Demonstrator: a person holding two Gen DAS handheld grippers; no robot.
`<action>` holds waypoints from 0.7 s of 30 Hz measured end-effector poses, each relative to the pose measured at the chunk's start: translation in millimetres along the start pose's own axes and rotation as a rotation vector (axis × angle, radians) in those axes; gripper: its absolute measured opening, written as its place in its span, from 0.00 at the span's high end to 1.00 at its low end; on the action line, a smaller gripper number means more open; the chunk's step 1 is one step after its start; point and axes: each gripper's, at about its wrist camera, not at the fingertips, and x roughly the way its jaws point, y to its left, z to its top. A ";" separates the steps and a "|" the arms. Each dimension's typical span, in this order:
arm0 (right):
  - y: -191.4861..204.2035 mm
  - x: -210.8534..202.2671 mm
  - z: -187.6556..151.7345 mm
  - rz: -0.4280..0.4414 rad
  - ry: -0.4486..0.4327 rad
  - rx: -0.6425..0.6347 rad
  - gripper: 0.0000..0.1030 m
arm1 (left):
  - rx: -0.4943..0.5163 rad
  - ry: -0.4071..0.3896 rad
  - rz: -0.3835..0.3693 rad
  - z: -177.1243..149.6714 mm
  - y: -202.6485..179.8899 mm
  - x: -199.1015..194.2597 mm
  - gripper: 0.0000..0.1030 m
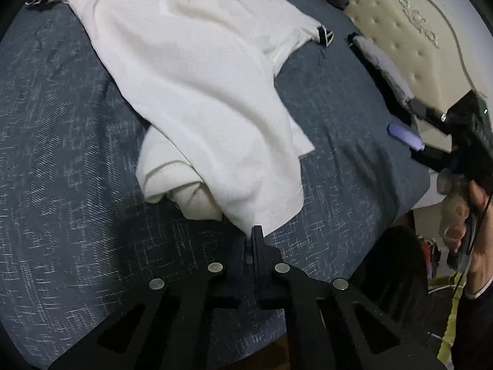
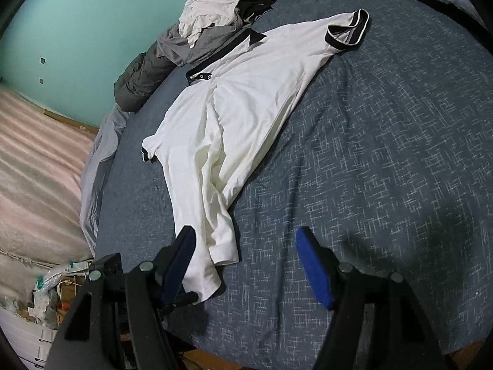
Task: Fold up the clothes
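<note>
Left gripper [image 1: 253, 234]: jaws pressed together at the white polo shirt's [image 1: 197, 92] near hem; whether cloth is pinched, cannot tell.
Right gripper [image 2: 246, 243]: spread wide, hovering beside the shirt's hem.
Shirt: spread on the blue bedcover [image 2: 369, 154].
Beyond the shirt: clothes pile [image 2: 215, 18].

White shirt [image 1: 197, 92]: collar cut off by the left wrist view's top edge; hem corner hidden behind the closed jaws. Clothes pile [image 2: 215, 21]: top cropped, items indistinguishable. Person's hand [image 1: 471, 225]: cropped at the right edge. Bedside clutter [image 2: 52, 289]: unidentifiable.
</note>
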 end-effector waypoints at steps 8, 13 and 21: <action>10.3 12.8 -7.2 -0.022 0.032 -0.011 0.33 | -0.013 -0.157 0.015 13.4 36.5 -87.3 0.96; 25.5 37.2 -9.9 -0.039 0.082 -0.055 0.33 | -0.091 -0.223 0.054 6.8 84.7 -127.2 0.96; 33.5 85.9 -16.6 -0.067 0.162 -0.064 0.33 | -0.130 -0.316 0.100 -3.5 120.4 -178.4 0.96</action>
